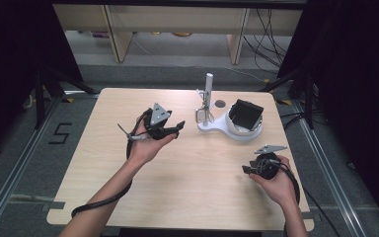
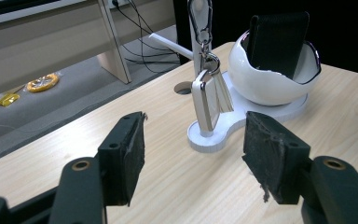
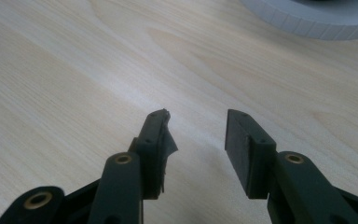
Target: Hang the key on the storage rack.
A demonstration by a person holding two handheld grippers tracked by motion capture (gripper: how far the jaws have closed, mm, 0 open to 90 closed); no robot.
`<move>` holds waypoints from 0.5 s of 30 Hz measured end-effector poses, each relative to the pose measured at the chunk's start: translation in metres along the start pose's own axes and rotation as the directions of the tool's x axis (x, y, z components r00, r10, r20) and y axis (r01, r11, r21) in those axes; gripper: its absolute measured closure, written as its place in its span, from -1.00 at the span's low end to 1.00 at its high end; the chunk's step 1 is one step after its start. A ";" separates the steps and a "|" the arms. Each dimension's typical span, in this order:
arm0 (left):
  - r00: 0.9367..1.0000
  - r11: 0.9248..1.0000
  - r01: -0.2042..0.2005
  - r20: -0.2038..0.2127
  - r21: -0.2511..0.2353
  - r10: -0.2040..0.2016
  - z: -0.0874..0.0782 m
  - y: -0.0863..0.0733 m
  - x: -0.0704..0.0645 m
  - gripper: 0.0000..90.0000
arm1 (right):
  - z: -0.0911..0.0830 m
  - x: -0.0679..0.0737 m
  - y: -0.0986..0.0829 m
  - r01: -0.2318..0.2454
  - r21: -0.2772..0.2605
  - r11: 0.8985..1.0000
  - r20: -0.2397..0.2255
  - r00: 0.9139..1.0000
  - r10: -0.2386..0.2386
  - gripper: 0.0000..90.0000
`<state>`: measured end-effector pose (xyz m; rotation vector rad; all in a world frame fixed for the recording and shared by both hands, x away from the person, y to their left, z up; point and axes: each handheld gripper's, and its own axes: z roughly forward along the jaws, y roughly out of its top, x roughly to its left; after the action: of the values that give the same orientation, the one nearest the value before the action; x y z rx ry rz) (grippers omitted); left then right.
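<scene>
High view: the black left gripper [image 1: 170, 129] is held above the pale wooden table [image 1: 177, 192], its jaws spread wide with nothing between them, pointing toward a white plastic stand [image 1: 216, 128] near the far edge. On that stand, a silver key fob [image 2: 204, 105] hangs from a clip on the upright white post [image 1: 208, 86], and a black wallet-like block [image 1: 245, 114], probably leather, sits tilted in the white bowl [image 2: 270, 84]. The right gripper [image 1: 249, 169], nearer the right edge, has its jaws parted and empty just above bare wood.
</scene>
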<state>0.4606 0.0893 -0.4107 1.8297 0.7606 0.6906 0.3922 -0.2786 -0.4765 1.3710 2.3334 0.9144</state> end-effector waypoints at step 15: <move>0.999 0.999 0.037 -0.034 -0.002 -0.037 -0.045 -0.055 0.012 -0.16 | 0.000 0.003 0.001 -0.008 0.041 0.999 0.005 1.000 0.008 0.32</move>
<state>0.4243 0.1414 -0.4456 1.8022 0.8147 0.6996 0.3910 -0.2758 -0.4759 1.3981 2.3574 0.8683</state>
